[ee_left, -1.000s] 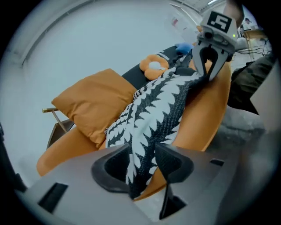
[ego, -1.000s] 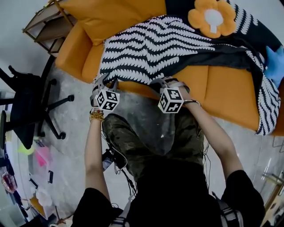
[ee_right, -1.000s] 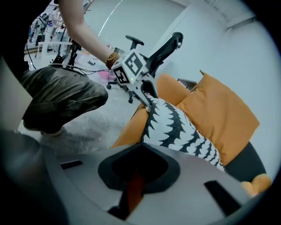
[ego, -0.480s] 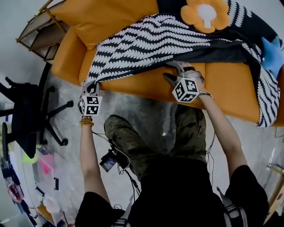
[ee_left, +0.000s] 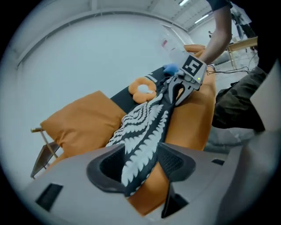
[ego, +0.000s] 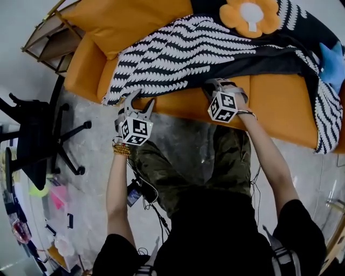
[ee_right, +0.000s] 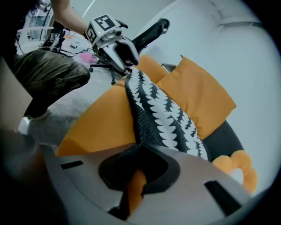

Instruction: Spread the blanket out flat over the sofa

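Note:
A black-and-white patterned blanket [ego: 183,54] lies over the seat of the orange sofa [ego: 280,108], its front edge along the seat's front. My left gripper [ego: 140,99] is near the blanket's left front corner. Its jaws have just been opening and stand wide, with the blanket's edge [ee_left: 145,132] running between them untouched by the pads [ee_left: 175,162]. My right gripper [ego: 215,84] is at the middle of the front edge; its jaws have just closed and are shut on the blanket [ee_right: 162,114]. Each gripper shows in the other's view: the right gripper [ee_left: 178,92], the left gripper [ee_right: 123,57].
A large orange back cushion [ego: 135,21] leans at the sofa's left, a flower-shaped cushion [ego: 250,16] sits at the back, and a blue thing [ego: 331,59] at the right end. A black office chair [ego: 32,135] and a wooden shelf [ego: 48,38] stand left of the sofa.
The left gripper pulled the blanket's corner out to the left, then let go, opened and came back rightward. The right gripper opened, shifted right along the front edge, and shut on it.

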Tool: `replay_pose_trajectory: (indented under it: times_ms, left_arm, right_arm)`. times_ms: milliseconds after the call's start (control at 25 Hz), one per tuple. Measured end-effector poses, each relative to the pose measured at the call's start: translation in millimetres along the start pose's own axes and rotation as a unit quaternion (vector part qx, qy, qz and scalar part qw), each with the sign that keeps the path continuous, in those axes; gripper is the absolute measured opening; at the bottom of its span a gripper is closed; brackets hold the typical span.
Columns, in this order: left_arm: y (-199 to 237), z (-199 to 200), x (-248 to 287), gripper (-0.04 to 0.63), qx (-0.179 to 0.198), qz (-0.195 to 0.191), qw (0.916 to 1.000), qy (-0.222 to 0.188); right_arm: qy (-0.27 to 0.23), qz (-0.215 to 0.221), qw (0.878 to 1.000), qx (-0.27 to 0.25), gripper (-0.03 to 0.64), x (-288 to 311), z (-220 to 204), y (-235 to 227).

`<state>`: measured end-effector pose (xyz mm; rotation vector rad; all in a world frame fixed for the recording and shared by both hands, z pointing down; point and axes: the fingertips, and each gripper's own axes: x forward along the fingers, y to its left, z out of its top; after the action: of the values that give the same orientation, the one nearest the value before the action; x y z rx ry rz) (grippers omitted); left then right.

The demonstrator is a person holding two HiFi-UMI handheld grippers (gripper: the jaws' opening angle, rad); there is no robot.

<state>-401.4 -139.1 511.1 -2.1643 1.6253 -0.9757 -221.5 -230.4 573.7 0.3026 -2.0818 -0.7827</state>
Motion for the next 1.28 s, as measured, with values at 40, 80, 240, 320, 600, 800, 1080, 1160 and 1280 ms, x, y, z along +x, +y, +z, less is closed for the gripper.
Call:
replay_pose_trajectory:
  times_ms: [40,80,240,320,600,800,1080,1160,1280]
  left_arm:
    - [-12.0,8.2,9.7,0.239,0.013,-0.013,0.9998,-0.004]
    - [-23.7,13.0,19.1,0.239,0.025,-0.026,0.9994,-0.003]
    - [-60.0,18.4,43.7,0.238,0.045,-0.067,0.9967,0.007]
    - [-69.4,17.2,48.7,0.196,0.039,-0.073,0.9965,0.013]
    - [-96.8,1.1,34.4,0.021,0.026,-0.110,0.9920,0.056]
    - [-56.7,-13.6,27.9,0.056,0.029,-0.033,0.9976,0.054]
    - [-17.2,-34.9,55.4,0.074,-0.057,0.006,0.9952,0.079]
    - [-26.3,-35.3,58.5,0.021,-0.060,0.004,0.9939,0.092]
    - [-29.9,-33.2,50.6,0.020,-0.073,-0.001,0.9926,0.097]
  right_arm:
    - [-0.001,0.011,1.000,-0.014,0.012,-5.0,1.7,10.3]
    - [-0.004,0.021,0.999,-0.029,0.012,-10.5,4.9,22.8]
    - [-0.020,0.040,0.998,-0.052,0.012,-37.7,20.0,66.8]
    - [-0.033,0.042,0.998,-0.038,0.012,-49.0,23.0,79.4]
    - [-0.115,0.027,0.993,-0.003,0.110,-86.1,19.2,78.3]
    - [-0.075,-0.026,0.997,0.002,0.155,-88.9,-31.4,32.9]
    - [-0.019,-0.035,0.998,-0.049,0.057,-52.8,-44.2,27.9]
    - [-0.018,-0.033,0.999,-0.020,0.014,-52.1,-45.7,30.7]
    - [-0.019,-0.016,1.000,-0.013,0.023,-64.6,-50.0,40.1]
